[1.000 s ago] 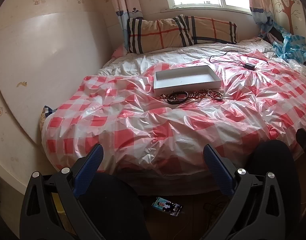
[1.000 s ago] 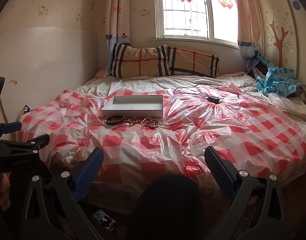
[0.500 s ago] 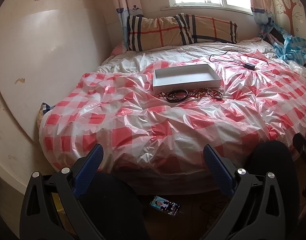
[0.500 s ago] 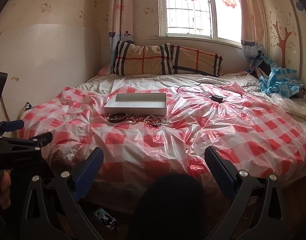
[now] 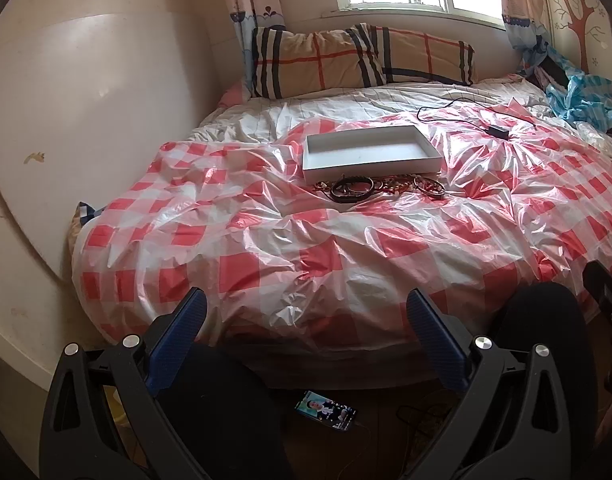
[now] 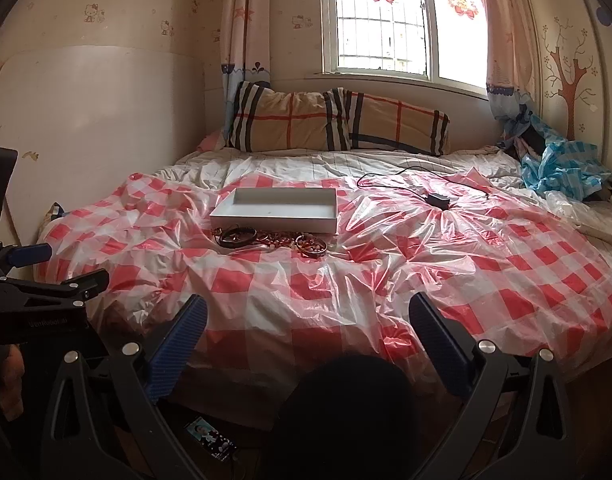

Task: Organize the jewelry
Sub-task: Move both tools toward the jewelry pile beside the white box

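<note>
A shallow white tray (image 5: 426, 160) (image 6: 226, 216) lies on the bed's red-and-white checked plastic sheet (image 5: 306, 248) (image 6: 346, 280). In front of it lies a row of jewelry: a dark bracelet (image 5: 352, 190) (image 6: 237, 237), a tangle of reddish-gold chains (image 5: 394, 185) (image 6: 276, 239) and a beaded bangle (image 5: 429, 187) (image 6: 312, 245). My left gripper (image 5: 304, 328) is open and empty, held off the bed's near edge, far from the jewelry. My right gripper (image 6: 306, 328) is open and empty, also short of the bed. The left gripper also shows in the right wrist view (image 6: 46, 276).
A black charger with its cable (image 5: 498, 131) (image 6: 438, 200) lies right of the tray. Plaid pillows (image 5: 358, 58) (image 6: 334, 122) rest at the headboard under a window. Blue cloth (image 6: 562, 168) is piled at the far right. A lit phone (image 5: 326, 410) (image 6: 210, 438) lies on the floor.
Both grippers have risen slightly and drifted a little toward the bed; the tray and jewelry sit lower in both views. Nothing on the bed has moved.
</note>
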Action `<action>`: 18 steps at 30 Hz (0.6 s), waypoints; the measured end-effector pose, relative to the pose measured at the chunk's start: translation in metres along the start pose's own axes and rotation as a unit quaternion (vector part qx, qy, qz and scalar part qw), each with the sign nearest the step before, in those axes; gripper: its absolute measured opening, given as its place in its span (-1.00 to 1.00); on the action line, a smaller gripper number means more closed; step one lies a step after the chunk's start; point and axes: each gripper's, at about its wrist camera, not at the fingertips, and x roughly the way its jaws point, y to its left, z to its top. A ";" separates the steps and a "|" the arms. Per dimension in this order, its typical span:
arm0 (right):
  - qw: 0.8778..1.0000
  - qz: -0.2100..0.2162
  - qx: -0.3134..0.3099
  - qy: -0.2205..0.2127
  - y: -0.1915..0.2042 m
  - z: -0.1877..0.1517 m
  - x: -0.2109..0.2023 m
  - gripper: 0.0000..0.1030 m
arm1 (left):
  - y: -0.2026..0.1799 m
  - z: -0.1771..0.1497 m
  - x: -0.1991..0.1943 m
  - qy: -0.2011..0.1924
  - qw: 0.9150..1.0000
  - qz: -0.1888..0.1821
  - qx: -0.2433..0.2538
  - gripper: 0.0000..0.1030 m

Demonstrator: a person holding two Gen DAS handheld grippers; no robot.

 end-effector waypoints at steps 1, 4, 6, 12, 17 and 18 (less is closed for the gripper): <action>1.000 0.001 -0.001 0.001 0.001 0.001 0.001 0.89 | -0.001 0.000 0.000 0.000 1.000 -0.001 0.000 0.87; 1.000 0.004 -0.004 0.001 0.002 0.003 0.004 0.89 | 0.000 0.000 0.001 0.000 1.000 0.000 -0.001 0.87; 1.000 0.007 -0.003 0.001 0.003 0.004 0.006 0.89 | 0.001 0.000 0.001 0.001 1.000 -0.001 -0.001 0.87; 1.000 0.011 -0.009 0.003 0.007 0.007 0.013 0.89 | -0.001 0.000 0.002 0.001 1.000 -0.001 0.000 0.87; 1.000 0.014 -0.023 0.001 0.011 0.016 0.027 0.89 | -0.004 0.006 0.015 0.005 1.000 0.000 0.002 0.87; 1.000 0.014 -0.024 0.001 0.010 0.019 0.032 0.89 | -0.007 0.007 0.019 0.009 1.000 -0.004 0.002 0.87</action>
